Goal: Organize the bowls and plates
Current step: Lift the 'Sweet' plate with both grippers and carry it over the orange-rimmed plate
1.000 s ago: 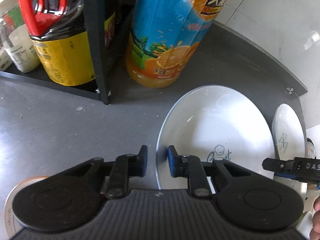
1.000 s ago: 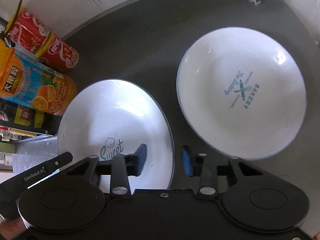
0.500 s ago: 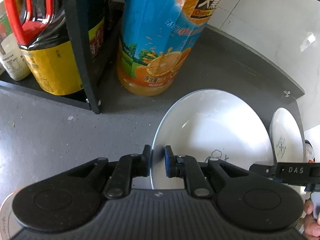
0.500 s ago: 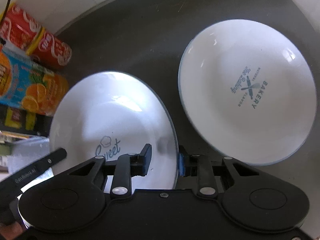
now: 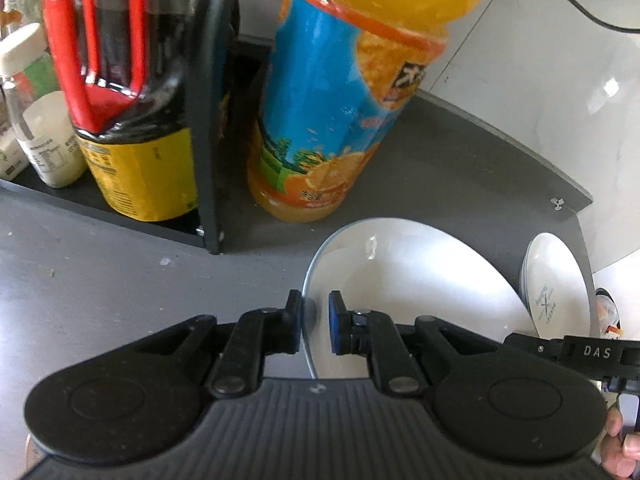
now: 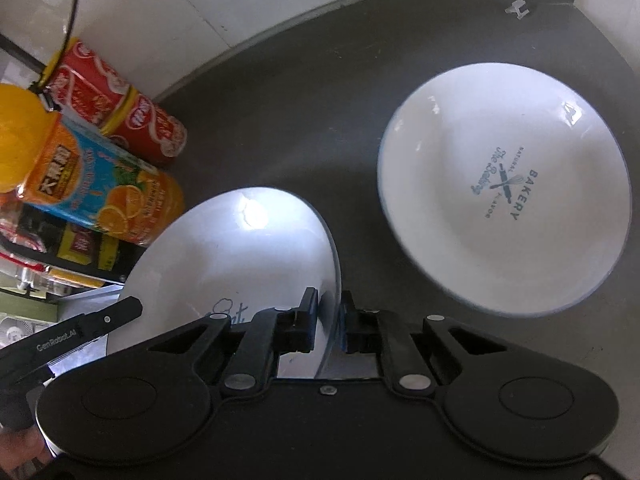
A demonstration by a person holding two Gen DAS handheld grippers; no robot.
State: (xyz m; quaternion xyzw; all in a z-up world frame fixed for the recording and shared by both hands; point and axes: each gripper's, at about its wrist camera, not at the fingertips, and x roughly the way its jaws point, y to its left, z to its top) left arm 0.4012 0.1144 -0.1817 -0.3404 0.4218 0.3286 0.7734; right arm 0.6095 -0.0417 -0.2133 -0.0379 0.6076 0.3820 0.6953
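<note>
The round white glazed plate with a thin blue-grey rim [image 6: 240,264] carries a blue chef's-hat drawing and script lettering near its close edge, and a bright glare patch sits on its far side. Whether it rests on the dark grey stone-like counter [image 6: 304,112] or is raised off it cannot be told. Both tools grip it at opposite edges. The right gripper [image 6: 329,325] has its two blue-padded fingers closed on the plate's right rim, one finger inside and one outside. The left gripper [image 5: 314,326] straddles the plate's left rim [image 5: 404,276]; its outer finger touches the rim while a narrow gap shows at the inner one, so whether it is clamped cannot be told.

To the right of this plate and apart from it, a second white plate printed "BAKERY" in blue [image 6: 504,216] lies flat on the counter. Behind the held plate to the left stands a large orange juice bottle with a blue label [image 5: 340,92], and beyond that a red can [image 6: 120,100]. Left of the juice bottle, a black metal rack [image 5: 208,100] holds a dark sauce jug with a red handle and yellow label [image 5: 120,92] and a small white jar [image 5: 48,140]. The counter's far edge curves against a white tiled wall [image 6: 200,8].
</note>
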